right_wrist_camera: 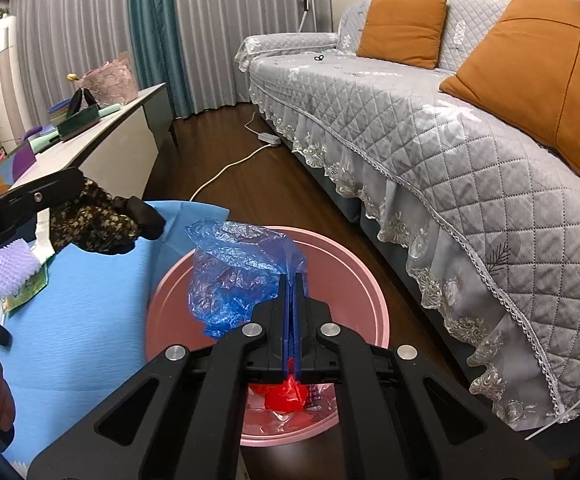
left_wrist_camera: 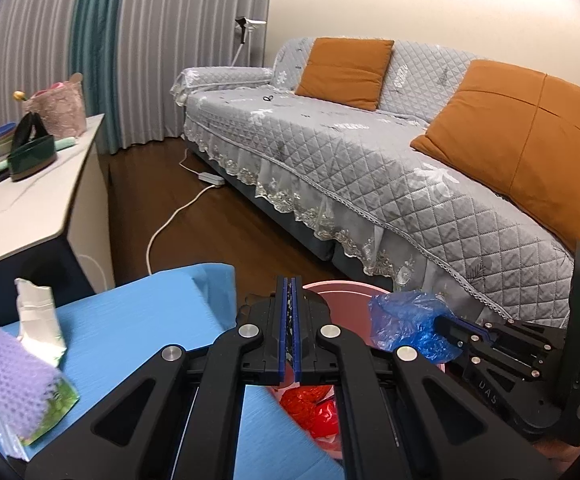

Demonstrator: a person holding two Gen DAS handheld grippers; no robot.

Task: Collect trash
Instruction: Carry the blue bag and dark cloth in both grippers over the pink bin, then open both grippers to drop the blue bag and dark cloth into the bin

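Right claw (right_wrist_camera: 290, 280) is clamped tight on a crumpled blue plastic bag (right_wrist_camera: 237, 268), and it hangs over the round pink plastic bin (right_wrist_camera: 370, 300) that sits on the dark wooden floor (right_wrist_camera: 249, 176) just off the blue-covered table (right_wrist_camera: 81, 320), near its far corner. Down in the bin, red crinkled wrappers (right_wrist_camera: 285, 394) sit at the bottom. From the left wrist view the bag (left_wrist_camera: 406, 324) bulges out ahead of the right claw (left_wrist_camera: 444, 326), above the bin's rim (left_wrist_camera: 342, 292).

Left claw (left_wrist_camera: 290, 284) is clenched too, pads pressed together on a thin dark patterned scrap (left_wrist_camera: 289, 320); from the other side that scrap (right_wrist_camera: 89, 220) shows as a dark floral wad, carried above the table's far edge.

On the table toward its left edge: a purple foam net sleeve (left_wrist_camera: 13, 364), touching a white torn paper wrapper (left_wrist_camera: 39, 320) and lying over a green printed packet (left_wrist_camera: 55, 408). The grey quilted sofa (left_wrist_camera: 370, 160) runs along the right.
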